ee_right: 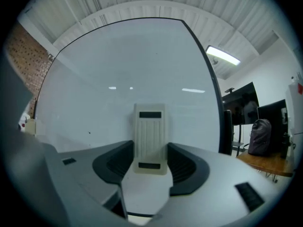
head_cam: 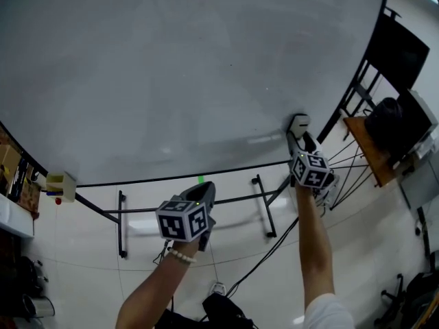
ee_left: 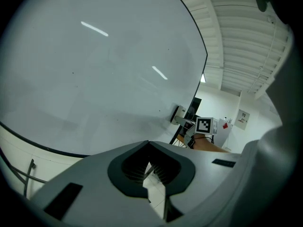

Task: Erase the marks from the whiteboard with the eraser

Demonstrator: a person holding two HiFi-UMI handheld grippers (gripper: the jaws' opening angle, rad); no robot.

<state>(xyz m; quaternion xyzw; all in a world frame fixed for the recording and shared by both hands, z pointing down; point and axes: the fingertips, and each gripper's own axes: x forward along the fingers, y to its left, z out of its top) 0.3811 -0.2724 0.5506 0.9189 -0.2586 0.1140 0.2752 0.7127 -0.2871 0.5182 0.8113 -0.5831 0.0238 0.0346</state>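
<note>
Holds the eraser upright by its two long edges, low on the body, with the right gripper clenched on it. Presses its hidden face against the whiteboard, near the lower right corner in the head view, close to the dark frame edge. Looks like a light, stiff shell of pale ribbed plastic with a dark slot at top and bottom. Probably has a softer wiping face underneath, though cannot see it. Seems smooth enough to twist between the pads under a hard sideways drag, so calls for a hold on the long sides and even pressure to stay flat on the board. Shows hardly any marks on the board, only a faint dark speck to the left of the eraser. Hangs the left gripper lower down, below the board's bottom edge, jaws closed tip to tip on nothing. Leaves a desk well off to the right
</note>
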